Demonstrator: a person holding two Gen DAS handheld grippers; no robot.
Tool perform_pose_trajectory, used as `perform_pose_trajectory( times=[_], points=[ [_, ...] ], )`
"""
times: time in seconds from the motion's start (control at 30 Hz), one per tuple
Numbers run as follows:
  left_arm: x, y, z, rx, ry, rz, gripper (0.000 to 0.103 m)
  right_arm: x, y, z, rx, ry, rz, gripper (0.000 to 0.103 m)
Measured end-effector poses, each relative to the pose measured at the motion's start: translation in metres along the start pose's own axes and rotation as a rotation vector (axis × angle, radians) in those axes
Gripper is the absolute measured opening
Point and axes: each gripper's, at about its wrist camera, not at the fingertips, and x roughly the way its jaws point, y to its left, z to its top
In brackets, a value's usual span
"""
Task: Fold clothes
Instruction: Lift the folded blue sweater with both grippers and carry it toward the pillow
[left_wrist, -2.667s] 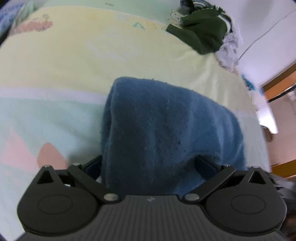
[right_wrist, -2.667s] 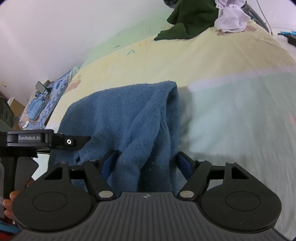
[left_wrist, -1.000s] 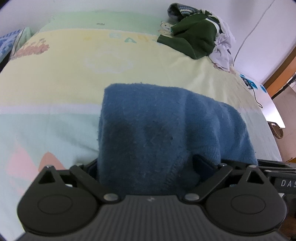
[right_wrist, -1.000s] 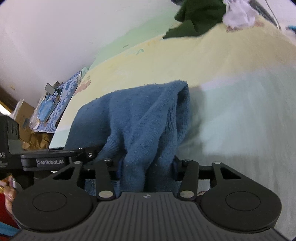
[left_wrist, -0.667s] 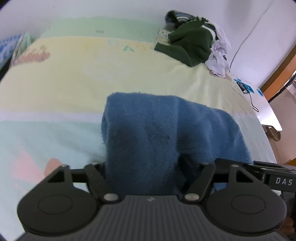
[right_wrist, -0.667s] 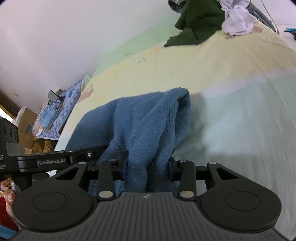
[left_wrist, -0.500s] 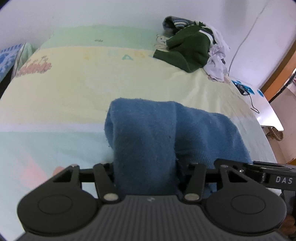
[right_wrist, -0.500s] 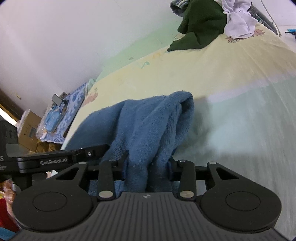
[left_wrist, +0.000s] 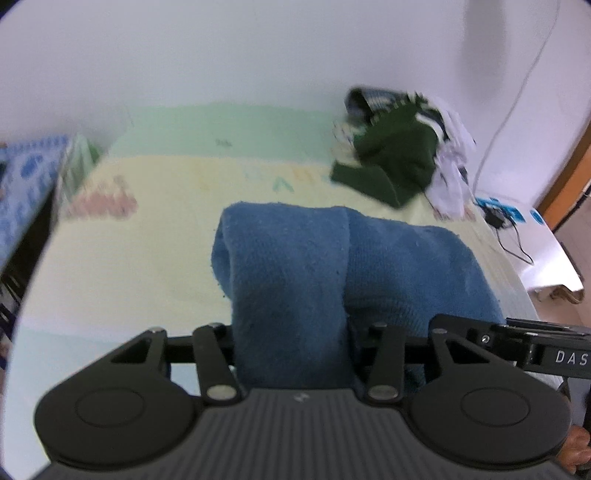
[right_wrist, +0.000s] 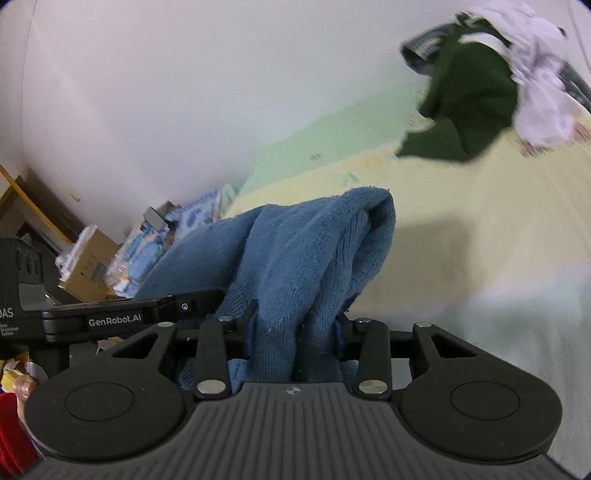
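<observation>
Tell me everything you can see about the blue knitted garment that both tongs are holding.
The blue knitted garment looks like soft, slightly fuzzy wool, folded over into thick layers. It is bunched, with a rounded fold at its far end. The left tongs, whose jaws have just been closing, pinch one near edge and the right tongs another. Beyond it lies the pastel yellow and green bedsheet.

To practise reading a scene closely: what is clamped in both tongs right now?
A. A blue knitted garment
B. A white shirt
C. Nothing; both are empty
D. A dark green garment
A: the blue knitted garment is bunched between the fingers of the left tongs and of the right tongs, lifted off the bed.
</observation>
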Motion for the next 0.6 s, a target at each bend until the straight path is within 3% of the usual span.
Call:
perform_pose_trajectory(
  times=[0.2, 0.6],
  points=[
    [0.005, 0.033, 0.060, 0.048, -0.017, 0.038, 0.046, 0.037, 0.020, 0.048, 0.004, -0.006, 0.024, 0.040],
    [0.055, 0.128, 0.188, 0.111, -0.045, 0.025, 0.046, 0.136, 0.075, 0.157, -0.025, -0.062, -0.043, 0.040]
  ],
)
